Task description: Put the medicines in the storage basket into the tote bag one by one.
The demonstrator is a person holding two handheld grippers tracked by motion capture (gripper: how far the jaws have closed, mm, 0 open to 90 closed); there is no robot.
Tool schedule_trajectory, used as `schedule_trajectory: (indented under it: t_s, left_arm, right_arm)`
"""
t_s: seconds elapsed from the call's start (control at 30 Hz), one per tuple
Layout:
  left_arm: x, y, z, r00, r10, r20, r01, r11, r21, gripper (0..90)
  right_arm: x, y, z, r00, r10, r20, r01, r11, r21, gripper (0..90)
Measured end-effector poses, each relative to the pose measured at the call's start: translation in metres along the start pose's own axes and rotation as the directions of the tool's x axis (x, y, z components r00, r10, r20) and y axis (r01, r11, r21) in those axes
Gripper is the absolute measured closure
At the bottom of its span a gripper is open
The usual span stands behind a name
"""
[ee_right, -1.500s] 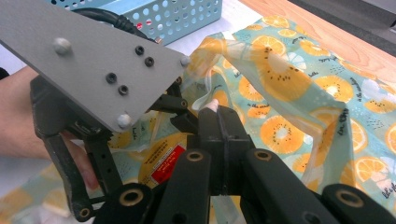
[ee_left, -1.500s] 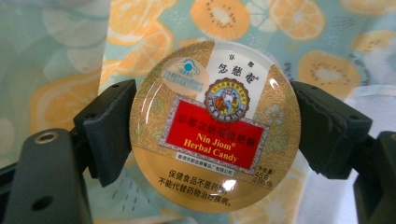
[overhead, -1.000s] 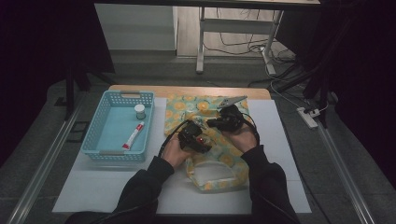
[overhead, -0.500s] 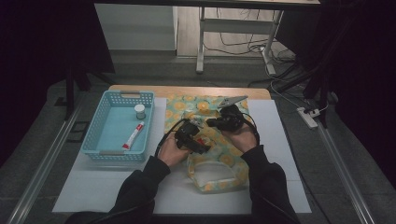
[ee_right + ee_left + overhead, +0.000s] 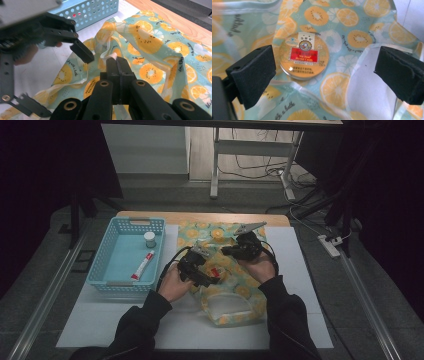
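Note:
A cloth bag (image 5: pixel 235 292) printed with orange slices lies on the white mat. A round candy tin (image 5: pixel 304 55) with a red label rests on the fabric inside the bag's mouth, also seen as a red spot, the tin (image 5: pixel 215 271). My left gripper (image 5: pixel 324 70) hovers over it, open; its jaws have just been opening and its pads (image 5: pixel 253 73) stand clear of the tin on both sides. My right gripper (image 5: pixel 117 61) is shut on the bag's pale hem (image 5: pixel 113 55) and holds it lifted. From above, the left gripper (image 5: pixel 210 279) is beside the right gripper (image 5: pixel 227 251).
A light blue basket (image 5: pixel 107 270) stands left of the bag, holding a red and white tube (image 5: pixel 142 265) and a small white-capped jar (image 5: pixel 149 239). A strip of wooden table (image 5: pixel 200 217) shows past the mat's far edge.
My left gripper has risen and drawn back a little toward the left, with its jaws spread wider. The tin stays lying in the bag. The right gripper has kept still.

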State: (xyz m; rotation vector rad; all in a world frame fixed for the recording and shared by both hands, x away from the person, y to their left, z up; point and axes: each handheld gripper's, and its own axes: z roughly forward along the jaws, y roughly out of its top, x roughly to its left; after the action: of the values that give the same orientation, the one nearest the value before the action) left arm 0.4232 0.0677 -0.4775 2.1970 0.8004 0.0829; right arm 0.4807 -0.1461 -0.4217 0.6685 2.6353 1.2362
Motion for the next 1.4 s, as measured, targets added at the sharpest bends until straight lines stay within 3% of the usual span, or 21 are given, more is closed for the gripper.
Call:
schedule_trajectory:
  t_s: [0.3, 0.5, 0.67, 1.03, 1.4]
  left_arm:
    - [0.0, -0.008, -0.019, 1.0, 0.001, 0.005, -0.001, 0.9998, -0.019, 3.4]
    - [0.004, -0.015, -0.029, 0.9994, -0.014, 0.031, 0.015, 0.9994, -0.031, 3.3]
    - [0.008, -0.021, -0.041, 0.9995, -0.022, 0.021, 0.023, 0.9987, -0.045, 2.9]
    - [0.021, -0.035, -0.069, 0.997, -0.06, -0.048, 0.057, 0.9957, -0.073, 0.8]
    - [0.036, -0.049, -0.099, 0.9872, -0.1, -0.125, 0.093, 0.9939, -0.059, 0.0]
  right_arm:
    - [0.0, 0.0, -0.001, 1.0, 0.0, -0.002, 0.0, 1.0, -0.002, 90.0]
    - [0.001, 0.001, -0.002, 1.0, -0.001, -0.003, 0.001, 1.0, -0.007, 90.0]
    - [0.001, 0.001, -0.003, 1.0, 0.001, -0.002, -0.001, 1.0, -0.009, 90.0]
    - [0.001, 0.001, -0.003, 1.0, 0.0, -0.004, 0.0, 1.0, -0.007, 90.0]
    - [0.001, 0.001, -0.003, 1.0, -0.002, -0.003, 0.002, 1.0, -0.004, 90.0]
